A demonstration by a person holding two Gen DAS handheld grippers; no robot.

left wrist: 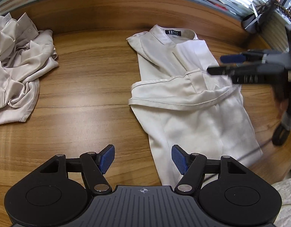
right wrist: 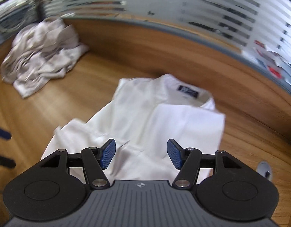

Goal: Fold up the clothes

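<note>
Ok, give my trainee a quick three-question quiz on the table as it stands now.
1. True or false: the white shirt lies collar up, label showing.
2. Which holds cloth: the left gripper, the right gripper, or neither?
3. Fill in: the crumpled beige garments lie on the wooden table, ____ from the white shirt.

Key: 1 true; 2 neither, both are open; 3 apart.
</note>
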